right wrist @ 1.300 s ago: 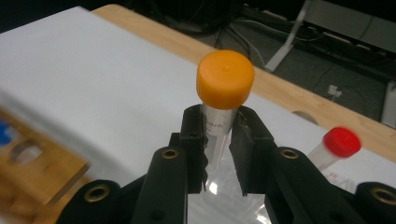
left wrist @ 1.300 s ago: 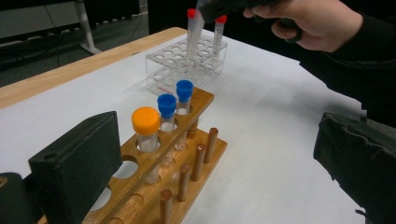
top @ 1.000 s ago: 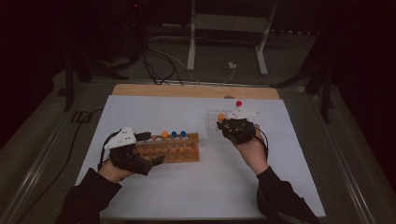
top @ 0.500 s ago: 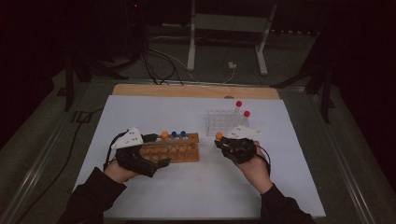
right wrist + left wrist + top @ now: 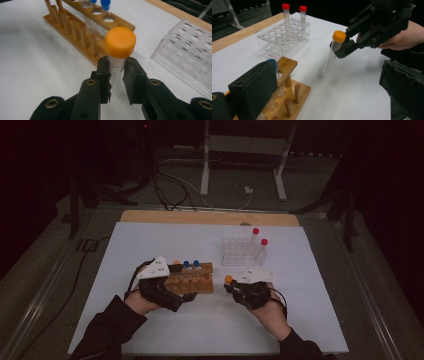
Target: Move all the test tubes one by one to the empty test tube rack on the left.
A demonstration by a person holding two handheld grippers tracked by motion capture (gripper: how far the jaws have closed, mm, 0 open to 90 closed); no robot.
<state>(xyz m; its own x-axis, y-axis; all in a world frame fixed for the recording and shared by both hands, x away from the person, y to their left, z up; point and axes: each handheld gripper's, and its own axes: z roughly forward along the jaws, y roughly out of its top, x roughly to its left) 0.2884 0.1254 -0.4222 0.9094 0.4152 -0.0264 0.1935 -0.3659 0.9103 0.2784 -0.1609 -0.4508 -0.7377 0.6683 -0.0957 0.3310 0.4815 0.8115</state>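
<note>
Orange-capped tube [image 5: 120,50] carried between racks.
Right gripper [image 5: 117,72] jaws clench it below the cap, upright for insertion; left gripper [image 5: 172,287] steadies the wooden rack [image 5: 197,279], its jaw state unclear.

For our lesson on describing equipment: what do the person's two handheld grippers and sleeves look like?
Both the left gripper and right gripper are black, blocky two-jaw tools with round bolt holes along the linkages. Each carries a pale grey three-cornered plate on top and trails a dark cable. The person wears dark long sleeves.

wooden rack [image 5: 287,100]: cut off by bottom edge, partly hidden behind left gripper [image 5: 249,95]
orange-capped tube [image 5: 117,60]: lower part hidden between the jaws
</note>
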